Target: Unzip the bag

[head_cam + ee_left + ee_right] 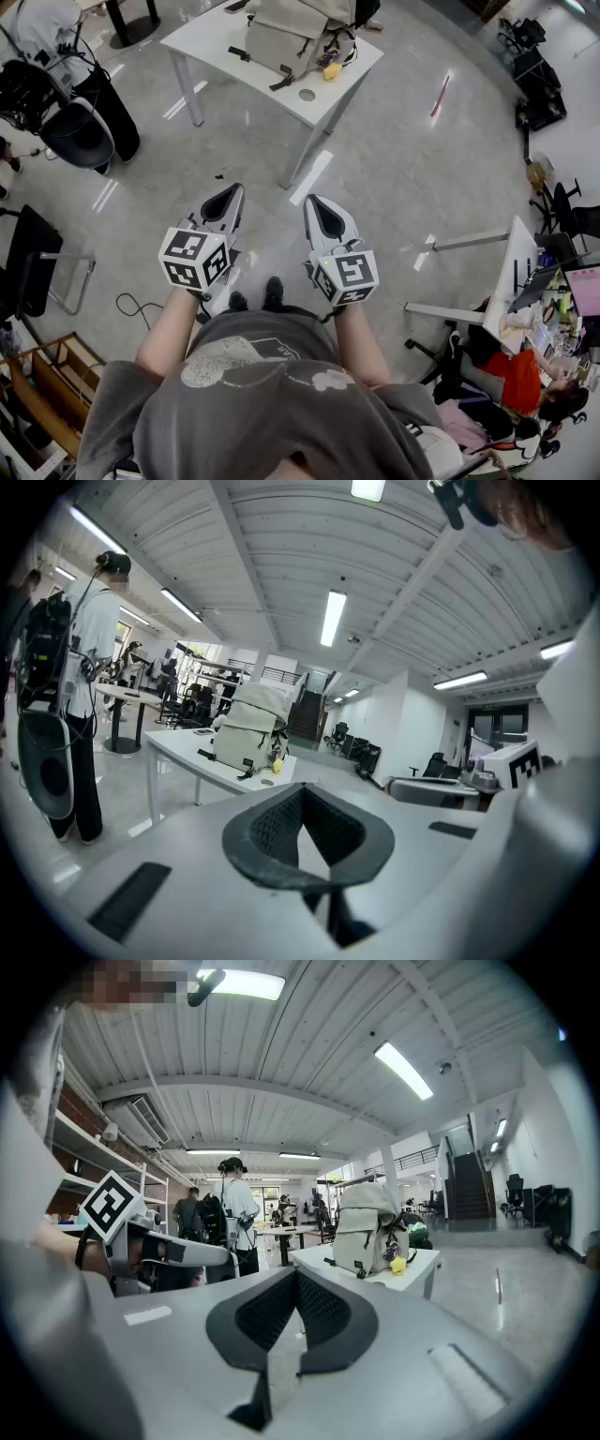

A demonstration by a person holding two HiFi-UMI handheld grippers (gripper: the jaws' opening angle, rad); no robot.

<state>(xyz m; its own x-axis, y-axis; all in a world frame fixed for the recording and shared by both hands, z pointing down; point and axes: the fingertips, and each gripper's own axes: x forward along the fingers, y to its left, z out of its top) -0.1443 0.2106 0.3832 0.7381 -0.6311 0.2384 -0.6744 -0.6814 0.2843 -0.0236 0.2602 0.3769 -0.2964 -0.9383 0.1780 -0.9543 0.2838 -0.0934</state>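
Observation:
The beige backpack stands upright on a white table at the top of the head view, with a yellow charm hanging at its side. My left gripper and right gripper are held side by side over the floor, well short of the table, both shut and empty. The left gripper view has its jaws closed together and the backpack far ahead on the table. Beyond the closed right gripper, the backpack stands equally distant.
A black chair and a standing person wearing gear are left of the table. An armchair, a floor cable and wooden shelving lie at the left. Desks with a seated person fill the right.

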